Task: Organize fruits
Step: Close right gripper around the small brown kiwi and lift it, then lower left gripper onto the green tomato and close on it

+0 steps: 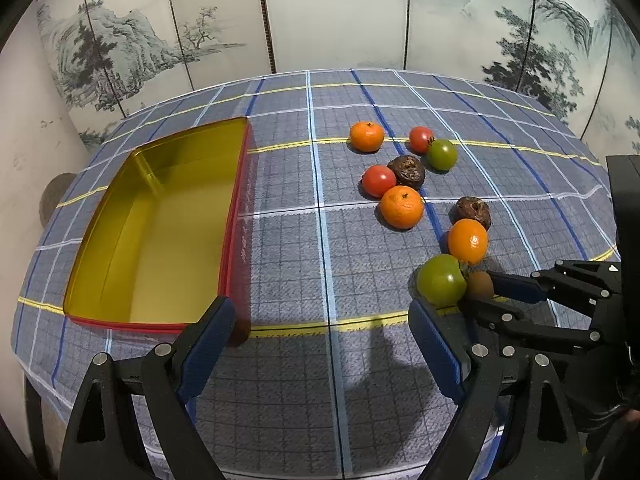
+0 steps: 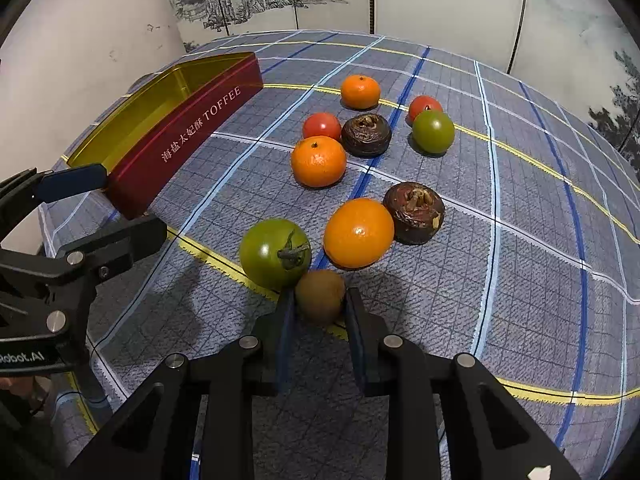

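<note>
My right gripper [image 2: 320,300] is shut on a small brown kiwi [image 2: 320,296] that rests on the checked cloth, with a pad pressed to each side. The kiwi touches a green tomato [image 2: 274,252], and a tangerine [image 2: 358,232] lies just beyond it. From the left wrist view the kiwi [image 1: 479,284] sits at the right gripper's tips. My left gripper [image 1: 322,312] hangs open above bare cloth, holding nothing. A gold-lined red toffee tin [image 1: 236,220] stands open at the left with nothing in it.
Further back lie two more tangerines [image 2: 318,160], two red tomatoes [image 2: 322,126], another green tomato [image 2: 433,131] and two dark wrinkled fruits [image 2: 414,212]. A painted folding screen [image 1: 320,12] stands behind the table. The left gripper's fingers [image 2: 72,180] are by the tin's near corner.
</note>
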The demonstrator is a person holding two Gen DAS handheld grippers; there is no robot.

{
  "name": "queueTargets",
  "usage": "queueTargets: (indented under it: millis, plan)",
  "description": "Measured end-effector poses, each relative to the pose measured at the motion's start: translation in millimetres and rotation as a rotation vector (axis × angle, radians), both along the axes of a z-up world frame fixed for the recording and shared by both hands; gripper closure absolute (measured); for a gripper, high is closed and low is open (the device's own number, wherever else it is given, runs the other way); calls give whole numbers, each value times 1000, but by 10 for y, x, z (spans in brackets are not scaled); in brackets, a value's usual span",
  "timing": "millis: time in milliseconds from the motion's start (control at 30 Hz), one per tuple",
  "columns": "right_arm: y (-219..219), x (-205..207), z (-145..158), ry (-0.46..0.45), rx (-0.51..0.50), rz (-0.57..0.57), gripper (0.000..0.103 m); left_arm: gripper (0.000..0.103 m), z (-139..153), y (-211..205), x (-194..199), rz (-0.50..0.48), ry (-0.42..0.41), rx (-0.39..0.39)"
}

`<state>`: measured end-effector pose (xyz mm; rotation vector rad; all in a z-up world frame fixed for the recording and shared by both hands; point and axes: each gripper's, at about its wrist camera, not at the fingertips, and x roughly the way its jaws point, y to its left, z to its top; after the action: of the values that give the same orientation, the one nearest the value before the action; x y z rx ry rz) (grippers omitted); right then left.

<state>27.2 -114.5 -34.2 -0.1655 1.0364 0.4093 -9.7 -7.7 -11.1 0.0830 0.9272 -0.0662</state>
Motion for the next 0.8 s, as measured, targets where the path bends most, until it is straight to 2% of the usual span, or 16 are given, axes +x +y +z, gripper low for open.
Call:
queueTargets:
  millis: [367, 700, 800]
  plan:
    - [-31, 26, -1, -5, 13, -9, 80, 15, -28, -39, 26, -16, 17, -12]
    - [-377, 71, 9, -2, 10, -106, 80, 16, -83, -187, 73, -79, 62, -70]
    - [-480, 85, 9, -4, 8, -132, 80, 20, -105, -254, 113, -104, 83, -97]
